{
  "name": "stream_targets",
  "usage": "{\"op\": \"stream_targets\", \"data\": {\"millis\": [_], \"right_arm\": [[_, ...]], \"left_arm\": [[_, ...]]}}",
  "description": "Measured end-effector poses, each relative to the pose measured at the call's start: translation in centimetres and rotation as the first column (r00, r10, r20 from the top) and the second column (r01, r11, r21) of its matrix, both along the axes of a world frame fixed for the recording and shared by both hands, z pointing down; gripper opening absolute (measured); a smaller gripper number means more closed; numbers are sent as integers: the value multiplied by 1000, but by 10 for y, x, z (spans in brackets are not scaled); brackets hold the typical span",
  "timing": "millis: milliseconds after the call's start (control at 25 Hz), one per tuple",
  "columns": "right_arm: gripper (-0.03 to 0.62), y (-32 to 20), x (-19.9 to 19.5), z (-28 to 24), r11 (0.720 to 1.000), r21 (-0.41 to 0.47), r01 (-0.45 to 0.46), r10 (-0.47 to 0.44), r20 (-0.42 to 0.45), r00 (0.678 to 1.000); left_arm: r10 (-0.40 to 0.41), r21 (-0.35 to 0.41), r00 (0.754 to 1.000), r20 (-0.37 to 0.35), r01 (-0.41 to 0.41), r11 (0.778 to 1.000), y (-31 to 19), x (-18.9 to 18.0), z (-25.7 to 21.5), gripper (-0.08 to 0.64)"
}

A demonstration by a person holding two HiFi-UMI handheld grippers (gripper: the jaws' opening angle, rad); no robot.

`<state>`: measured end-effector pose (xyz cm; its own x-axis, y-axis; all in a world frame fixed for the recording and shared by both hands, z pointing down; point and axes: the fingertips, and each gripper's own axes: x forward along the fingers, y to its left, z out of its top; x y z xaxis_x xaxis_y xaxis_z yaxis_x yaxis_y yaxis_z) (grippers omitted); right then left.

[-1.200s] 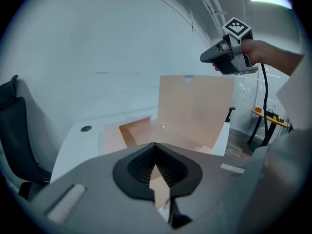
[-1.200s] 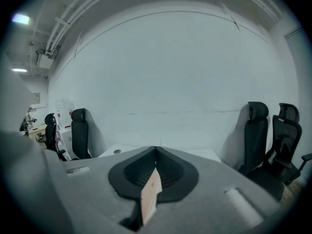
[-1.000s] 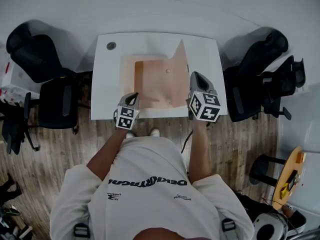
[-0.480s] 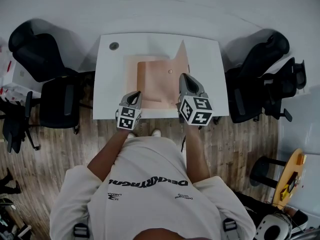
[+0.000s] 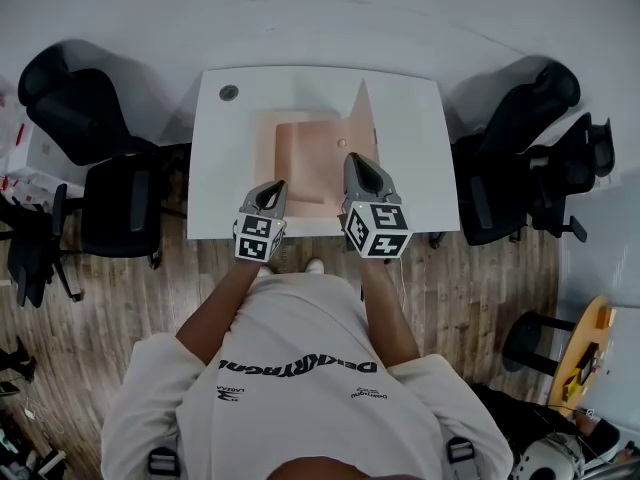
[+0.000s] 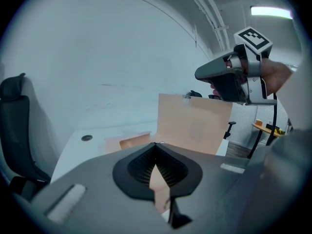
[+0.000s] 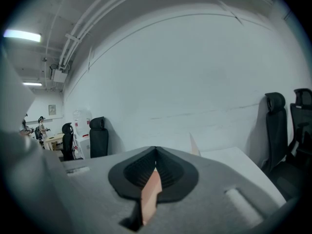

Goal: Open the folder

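Our right gripper [image 5: 357,160], clenched on the cover of the folder [image 5: 310,158], has swung leftward in frame, raising it. We keep the left gripper [image 5: 273,186] clamped on the near edge; opening looks partway done.

Head view looks down; gripper views skim the table [image 5: 215,168].

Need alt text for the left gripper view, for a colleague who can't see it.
The left gripper has its jaws shut on a thin edge of the peach folder, whose cover stands raised over the white table. The right gripper shows at upper right, a black chair at left.
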<state>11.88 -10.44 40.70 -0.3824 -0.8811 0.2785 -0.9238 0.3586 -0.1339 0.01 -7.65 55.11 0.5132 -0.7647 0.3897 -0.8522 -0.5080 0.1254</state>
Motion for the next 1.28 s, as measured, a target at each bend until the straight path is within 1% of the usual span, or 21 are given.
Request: {"op": "stream_targets", "data": {"millis": [160, 480, 800, 960, 1080, 1280], "right_arm": [[2, 4, -5, 8, 1000, 7, 1, -1, -1, 1000], [2, 7, -6, 20, 998, 60, 6, -6, 3, 1000], [2, 13, -15, 48, 998, 54, 45, -44, -17, 999], [2, 14, -16, 61, 998, 40, 51, -51, 1, 999], [2, 18, -15, 67, 997, 51, 54, -53, -23, 998], [2, 22, -12, 75, 997, 49, 51, -50, -21, 999]], "left_arm": [[-1, 12, 1000, -6, 1, 1000, 0, 1, -5, -8], [-9, 29, 999, -37, 10, 1000, 1, 4, -18, -8], [-11, 37, 999, -42, 13, 999, 3, 7, -21, -8], [-9, 40, 999, -48, 11, 999, 4, 10, -22, -8], [-11, 41, 999, -46, 13, 999, 5, 11, -22, -8], [-13, 50, 999, -46, 15, 999, 8, 13, -25, -8]]}}
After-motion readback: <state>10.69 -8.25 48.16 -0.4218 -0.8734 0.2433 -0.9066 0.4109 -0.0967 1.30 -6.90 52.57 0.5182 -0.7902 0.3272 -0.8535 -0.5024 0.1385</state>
